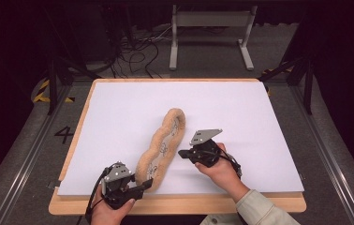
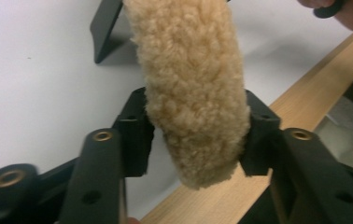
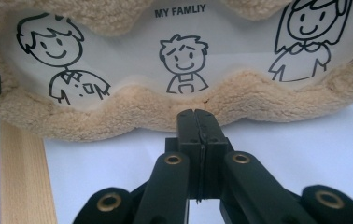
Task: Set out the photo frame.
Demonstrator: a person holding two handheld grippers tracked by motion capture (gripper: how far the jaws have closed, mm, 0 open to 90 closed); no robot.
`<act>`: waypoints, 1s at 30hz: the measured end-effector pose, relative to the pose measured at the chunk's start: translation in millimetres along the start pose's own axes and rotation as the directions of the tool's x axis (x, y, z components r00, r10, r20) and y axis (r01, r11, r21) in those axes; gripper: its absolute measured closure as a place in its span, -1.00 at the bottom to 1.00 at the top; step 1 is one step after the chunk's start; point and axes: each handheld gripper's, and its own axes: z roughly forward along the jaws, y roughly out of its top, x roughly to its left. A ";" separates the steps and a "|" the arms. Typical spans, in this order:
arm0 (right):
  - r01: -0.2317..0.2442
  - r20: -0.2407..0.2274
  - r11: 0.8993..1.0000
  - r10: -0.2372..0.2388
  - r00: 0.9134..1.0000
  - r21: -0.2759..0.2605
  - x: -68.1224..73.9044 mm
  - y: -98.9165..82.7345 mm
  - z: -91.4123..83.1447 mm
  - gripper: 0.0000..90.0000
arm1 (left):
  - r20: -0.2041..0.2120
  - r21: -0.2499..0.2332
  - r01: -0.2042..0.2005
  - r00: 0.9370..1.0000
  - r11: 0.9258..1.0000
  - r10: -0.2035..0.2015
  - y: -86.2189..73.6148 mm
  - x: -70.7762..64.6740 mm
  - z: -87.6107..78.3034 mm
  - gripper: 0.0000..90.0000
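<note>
Left tongs [image 1: 143,184]: nearest to me, at the front edge of the table [image 1: 119,105]. In the left gripper view I see the two jaws on both sides of the fluffy end of the plush frame [image 2: 193,93], and the pads seem to press its pile, so I judge it is clamped there.
Plush frame [image 1: 162,144]: a long tan wavy strip with cartoon faces. It lies diagonally on the white sheet [image 1: 222,108], with the near end by the left tongs and the far end toward the middle of the table.
Right tongs [image 1: 182,153]: jaws together with nothing between them. The tip is just beside the long edge of the frame, at its middle; in the right gripper view [image 3: 198,122] it touches or almost touches the fur.
Risk, left side: I hold mostly fur, so if I pull, the soft end may slip out.
Risk, right side: with the jaws together I can only push; this may bend the frame or slide it toward the wooden edge.
</note>
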 end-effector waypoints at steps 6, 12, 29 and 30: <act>-0.003 0.012 1.000 0.003 1.000 -0.008 -6.3 1.2 -5.6 1.00 | -0.011 0.015 0.043 0.999 0.999 -0.043 1.5 -0.2 -2.1 0.40; 0.008 0.057 1.000 -0.008 0.998 -0.003 -23.4 8.6 -15.1 1.00 | -0.034 0.014 0.044 0.998 0.999 -0.043 3.6 5.7 -4.9 0.45; -0.016 0.117 1.000 0.019 0.993 -0.026 -92.3 36.8 -4.6 0.51 | -0.010 0.010 0.056 0.998 0.998 -0.056 2.8 15.3 -7.3 0.48; -0.022 0.112 0.999 0.025 0.993 -0.024 -95.5 37.2 -2.0 0.48 | -0.008 0.011 0.058 0.998 0.998 -0.058 2.7 15.6 -7.4 0.48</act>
